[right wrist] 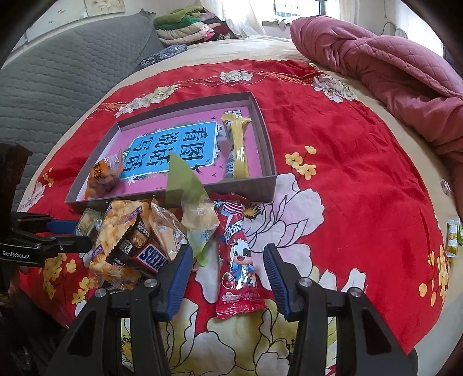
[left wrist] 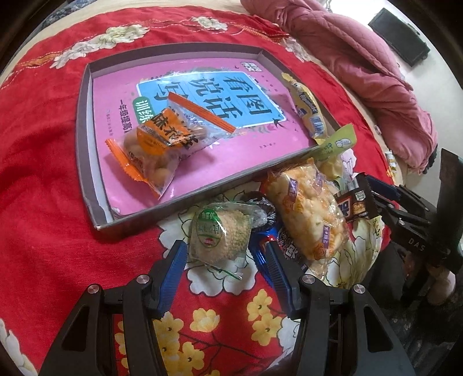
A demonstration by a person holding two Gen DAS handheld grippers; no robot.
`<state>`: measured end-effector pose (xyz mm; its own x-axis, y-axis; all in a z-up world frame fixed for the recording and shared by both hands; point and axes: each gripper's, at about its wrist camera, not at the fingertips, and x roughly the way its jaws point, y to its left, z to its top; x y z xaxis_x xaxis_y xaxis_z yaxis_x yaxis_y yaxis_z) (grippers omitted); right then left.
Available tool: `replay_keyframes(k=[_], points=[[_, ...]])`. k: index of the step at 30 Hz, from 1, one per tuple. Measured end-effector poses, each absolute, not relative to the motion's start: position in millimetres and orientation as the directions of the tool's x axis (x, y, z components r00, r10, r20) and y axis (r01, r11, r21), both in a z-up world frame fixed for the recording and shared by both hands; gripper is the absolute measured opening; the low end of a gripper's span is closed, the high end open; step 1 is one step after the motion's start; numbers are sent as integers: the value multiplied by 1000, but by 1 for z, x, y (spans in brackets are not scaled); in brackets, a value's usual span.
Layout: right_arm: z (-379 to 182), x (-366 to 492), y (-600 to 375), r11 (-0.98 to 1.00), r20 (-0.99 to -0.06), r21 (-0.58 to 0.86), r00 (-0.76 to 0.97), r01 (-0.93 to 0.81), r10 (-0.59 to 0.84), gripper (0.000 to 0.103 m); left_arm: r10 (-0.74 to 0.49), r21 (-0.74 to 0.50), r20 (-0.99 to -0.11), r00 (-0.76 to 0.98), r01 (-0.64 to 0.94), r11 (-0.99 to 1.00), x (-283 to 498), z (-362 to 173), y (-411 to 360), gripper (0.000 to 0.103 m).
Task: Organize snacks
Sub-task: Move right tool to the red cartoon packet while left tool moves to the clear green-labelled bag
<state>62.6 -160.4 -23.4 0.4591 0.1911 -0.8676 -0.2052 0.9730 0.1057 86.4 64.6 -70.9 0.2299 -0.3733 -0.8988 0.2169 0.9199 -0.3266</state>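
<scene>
A shallow grey box [left wrist: 84, 121] with a pink book lining its bottom lies on the red cloth; it also shows in the right wrist view [right wrist: 269, 144]. In it lie an orange snack bag [left wrist: 156, 141] and a yellow bar [left wrist: 308, 107]. Loose snacks are piled at its near edge. My left gripper [left wrist: 224, 254] is open, its fingers either side of a round green-label cake pack [left wrist: 220, 234]. My right gripper [right wrist: 228, 260] is open around a red cow-print stick pack [right wrist: 235, 257]. A Snickers bar [right wrist: 144, 254] and a puffed snack bag [left wrist: 306, 214] lie between them.
A rumpled pink quilt [right wrist: 390, 75] lies at the far right of the bed. A grey headboard [right wrist: 58, 81] and folded clothes [right wrist: 188, 26] are behind. A small green-yellow packet [right wrist: 453, 237] lies at the cloth's right edge.
</scene>
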Motion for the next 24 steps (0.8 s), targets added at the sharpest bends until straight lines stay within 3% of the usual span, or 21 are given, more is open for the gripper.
replay_keyframes(k=[19,24], points=[[-43,66,-161,974,-893,65,423,-215,153,50,-344,-302,-904,251,193,934,91,-79,61,58],[-48,69,-156,968,-889,29,436,-251,140,40,-345,-304,-904,253,189,934,91,-80,61,58]])
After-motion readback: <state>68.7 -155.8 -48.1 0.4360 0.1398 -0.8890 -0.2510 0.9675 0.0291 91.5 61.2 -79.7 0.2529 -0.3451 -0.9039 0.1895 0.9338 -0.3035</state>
